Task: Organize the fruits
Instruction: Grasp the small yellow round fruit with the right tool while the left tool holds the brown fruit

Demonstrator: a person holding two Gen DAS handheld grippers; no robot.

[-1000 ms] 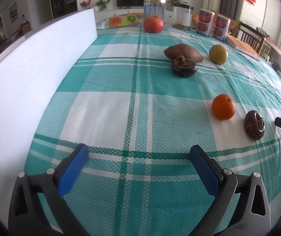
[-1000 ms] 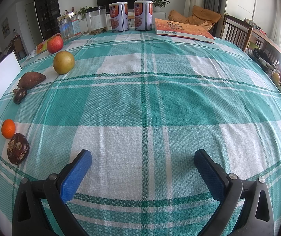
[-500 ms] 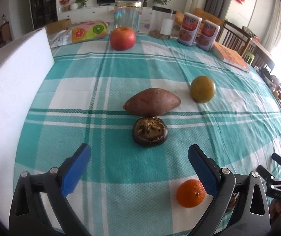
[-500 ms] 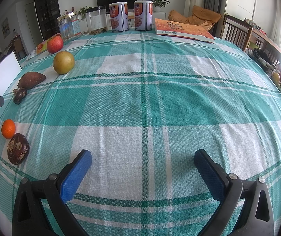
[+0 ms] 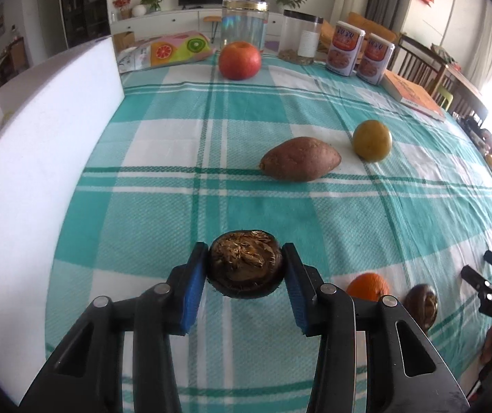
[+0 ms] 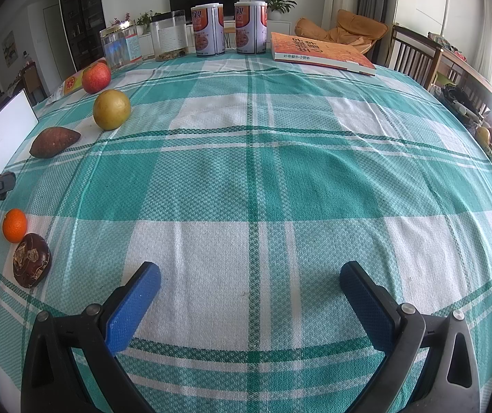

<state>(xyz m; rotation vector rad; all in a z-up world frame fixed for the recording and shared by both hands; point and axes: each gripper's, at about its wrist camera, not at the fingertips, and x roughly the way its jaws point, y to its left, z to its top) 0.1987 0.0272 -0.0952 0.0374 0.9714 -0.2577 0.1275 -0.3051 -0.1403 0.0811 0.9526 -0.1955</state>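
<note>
Little can be read. The two orange-and-white cans (image 6: 228,29) carry large Chinese characters, one looking like 親. The orange book (image 6: 318,51) at the far side of the surface has big Chinese characters on its cover and a printed line along its spine, both too distorted to make out

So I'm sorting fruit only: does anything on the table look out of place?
Yes: a sweet potato lies among the fruit, between the yellow-green fruit and the dark brown fruit gripped by the left tool. It is a root vegetable, not fruit.
</note>
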